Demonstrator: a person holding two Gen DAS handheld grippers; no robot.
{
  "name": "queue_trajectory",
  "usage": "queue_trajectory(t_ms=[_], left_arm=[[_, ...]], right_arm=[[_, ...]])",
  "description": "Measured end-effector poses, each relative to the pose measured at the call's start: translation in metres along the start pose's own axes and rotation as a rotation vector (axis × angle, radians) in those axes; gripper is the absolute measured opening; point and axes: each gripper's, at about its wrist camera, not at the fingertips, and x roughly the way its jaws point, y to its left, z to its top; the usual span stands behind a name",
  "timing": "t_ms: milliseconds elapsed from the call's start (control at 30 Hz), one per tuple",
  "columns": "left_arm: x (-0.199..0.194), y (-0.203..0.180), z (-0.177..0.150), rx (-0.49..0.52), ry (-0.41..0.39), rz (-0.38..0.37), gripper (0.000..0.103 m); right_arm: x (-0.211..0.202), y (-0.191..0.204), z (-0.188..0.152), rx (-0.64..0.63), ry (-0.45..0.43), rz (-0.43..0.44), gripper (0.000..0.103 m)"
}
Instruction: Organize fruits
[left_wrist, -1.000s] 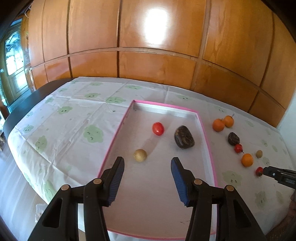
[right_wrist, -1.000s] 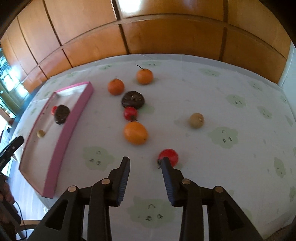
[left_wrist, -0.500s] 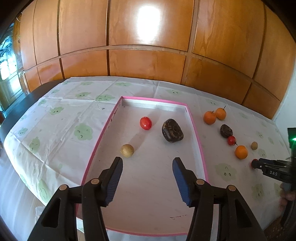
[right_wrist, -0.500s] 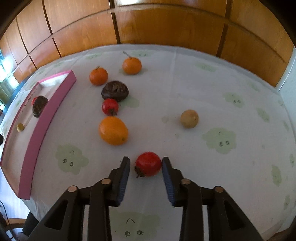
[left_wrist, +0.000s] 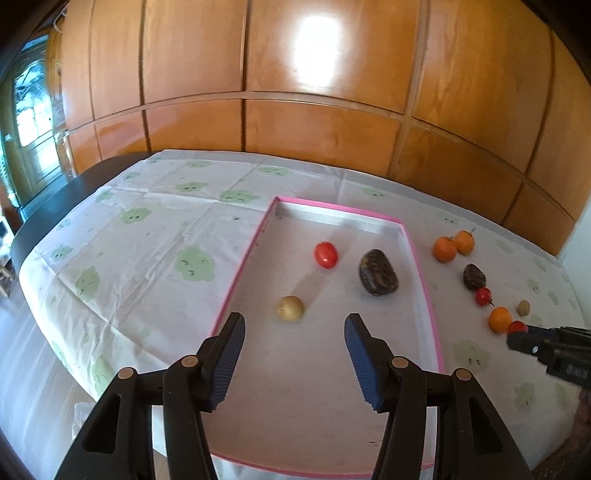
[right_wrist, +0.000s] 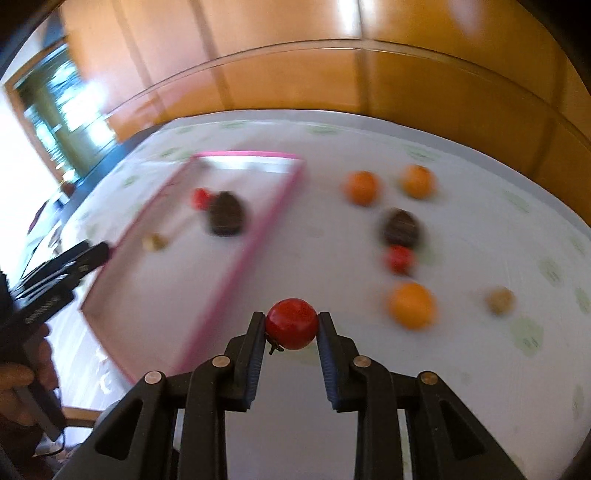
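Right gripper (right_wrist: 291, 325) clamps a red tomato (right_wrist: 291, 324) between both pads, lifted clear of the cloth (right_wrist: 461, 369) just right of the tray (right_wrist: 236, 273) edge (background is motion-blurred). Its jaws have just been closing, tomato between them. Left gripper (left_wrist: 293, 354) hangs over the near half of the tray, jaws apart, nothing between them. In tray: 1 tomato (left_wrist: 325, 254), 1 dark fruit (left_wrist: 377, 272), 1 tan ball (left_wrist: 290, 308). On cloth: 3 oranges (right_wrist: 412, 305), 1 dark fruit (right_wrist: 400, 228), 1 tomato (right_wrist: 399, 259), 1 tan ball (right_wrist: 499, 301).
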Motion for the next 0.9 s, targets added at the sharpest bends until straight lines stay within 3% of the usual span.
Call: queue_trajectory(t_ms=[367,900], left_arm=[[-0.003,0.012,-0.003,-0.022,-0.004,0.016,0.058],[-0.006,0.014,-0.006,-0.022,-0.016,0.022,0.058]], right_arm=[[0.03,0.055,0.024,-0.1,0.027,0.062,0.028],[0.059,0.059,0.048,-0.061,0.024,0.01,0.03]])
